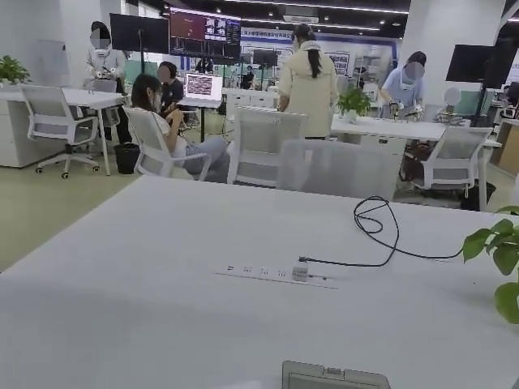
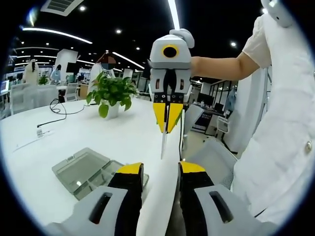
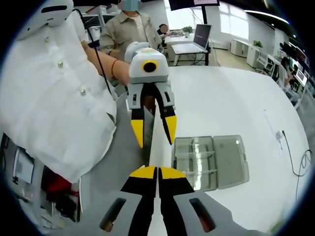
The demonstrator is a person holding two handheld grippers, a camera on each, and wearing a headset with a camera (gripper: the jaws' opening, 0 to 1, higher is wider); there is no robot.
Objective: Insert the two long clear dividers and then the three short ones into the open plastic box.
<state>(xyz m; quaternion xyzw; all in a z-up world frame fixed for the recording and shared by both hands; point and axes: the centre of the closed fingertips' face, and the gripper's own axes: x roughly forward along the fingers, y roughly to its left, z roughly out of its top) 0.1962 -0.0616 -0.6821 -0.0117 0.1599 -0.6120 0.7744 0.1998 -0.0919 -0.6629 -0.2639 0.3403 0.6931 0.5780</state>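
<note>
Two pairs of tongs face each other just off the near edge of the white counter [image 1: 162, 267], both held by a person in a white shirt [image 3: 54, 93]. The right tongs [image 2: 166, 129] are pressed together on a thin pale strip [image 2: 163, 145] that sticks out past their yellow tips. It is seen edge-on and is too slim to make out further. The left tongs [image 3: 154, 137] are spread wide with nothing between them.

The open plastic box [image 3: 211, 162] lies flat on the counter with its lid folded out beside the base, apart from both tongs. In the head view it sits at 6 o'clock, cut off by the frame. A power strip [image 1: 276, 273] is set into the middle of the counter. A black cable [image 1: 381, 235] loops away from it toward 2 o'clock, and a leafy plant [image 1: 499, 259] pokes in at 3 o'clock. Beyond the counter, people sit and stand at other desks.
</note>
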